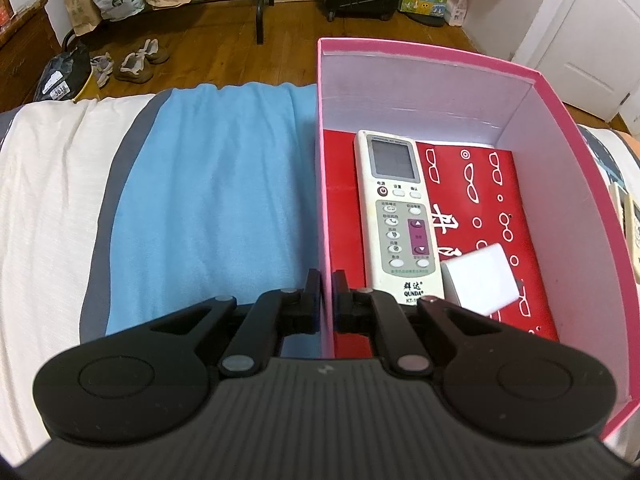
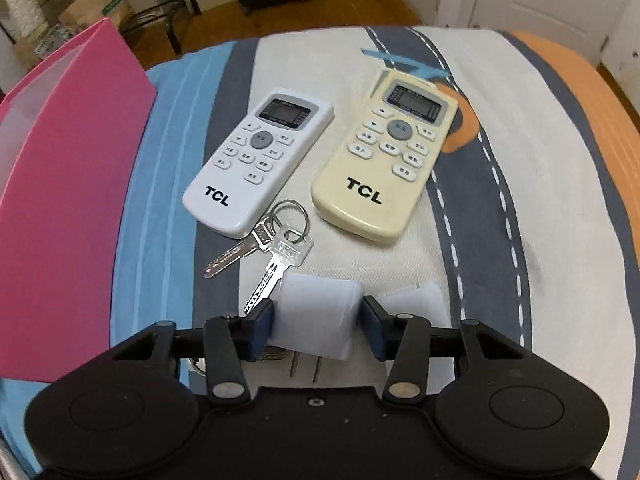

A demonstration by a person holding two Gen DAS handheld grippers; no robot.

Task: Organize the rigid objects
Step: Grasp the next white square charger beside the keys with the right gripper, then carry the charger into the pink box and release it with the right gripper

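My left gripper [image 1: 326, 282] is shut on the left wall of the pink box [image 1: 440, 50], one finger outside and one inside. In the box, a white QUNDA remote [image 1: 396, 216] and a white charger cube [image 1: 478, 284] lie on a red booklet [image 1: 492, 200]. My right gripper [image 2: 318, 306] points down at the bed and straddles a white charger [image 2: 316, 320] with its prongs toward the camera. The left pad touches the charger and a thin gap shows at the right pad. Beyond it lie a bunch of keys [image 2: 280, 246], a white TCL remote [image 2: 260, 156] and a cream TCL remote [image 2: 384, 160].
A second small white block [image 2: 414, 304] lies just right of the right finger. The pink box's outer wall [image 2: 68, 200] stands at the left of the right wrist view. A blue towel [image 1: 208, 208] covers the bed left of the box. Shoes, bags and a suitcase are on the floor beyond.
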